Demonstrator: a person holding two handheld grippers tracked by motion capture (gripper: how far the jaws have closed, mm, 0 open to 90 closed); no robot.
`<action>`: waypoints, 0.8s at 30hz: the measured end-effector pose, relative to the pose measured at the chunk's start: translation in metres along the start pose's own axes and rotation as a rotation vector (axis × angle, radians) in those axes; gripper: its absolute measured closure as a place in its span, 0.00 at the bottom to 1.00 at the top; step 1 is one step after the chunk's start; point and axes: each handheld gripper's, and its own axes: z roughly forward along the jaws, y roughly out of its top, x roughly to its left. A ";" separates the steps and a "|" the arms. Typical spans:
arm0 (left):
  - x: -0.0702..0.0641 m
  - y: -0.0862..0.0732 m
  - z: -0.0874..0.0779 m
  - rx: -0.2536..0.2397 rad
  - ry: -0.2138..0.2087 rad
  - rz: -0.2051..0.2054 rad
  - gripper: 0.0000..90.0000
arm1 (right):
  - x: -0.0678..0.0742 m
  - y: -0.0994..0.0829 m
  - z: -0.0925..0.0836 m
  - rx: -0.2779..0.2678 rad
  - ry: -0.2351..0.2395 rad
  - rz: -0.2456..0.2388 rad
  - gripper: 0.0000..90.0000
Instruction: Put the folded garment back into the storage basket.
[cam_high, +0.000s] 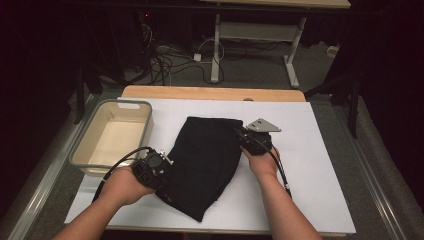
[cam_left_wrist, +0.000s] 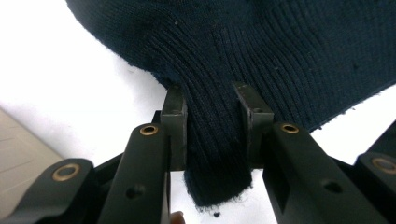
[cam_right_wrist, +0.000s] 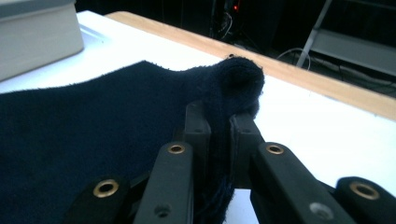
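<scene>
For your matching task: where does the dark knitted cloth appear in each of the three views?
High view: dark knitted cloth at table centre, between both grippers.
Left gripper view: across the top, a fold pinched between the jaws.
Right gripper view: left half, bunched corner above the jaws.
Shared landmark: beige bin.

Left tongs (cam_high: 159, 161) and right tongs (cam_high: 239, 131) both clamped.
</scene>
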 end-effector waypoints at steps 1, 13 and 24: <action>0.000 0.001 -0.002 0.006 0.005 0.000 0.75 | 0.001 0.002 -0.001 0.000 0.002 -0.007 0.91; 0.006 0.010 -0.023 0.051 0.044 -0.014 0.75 | 0.010 0.017 -0.004 -0.068 -0.007 -0.058 0.91; 0.015 0.009 -0.028 0.091 0.052 -0.024 0.75 | 0.020 0.025 0.003 -0.092 0.004 -0.093 0.91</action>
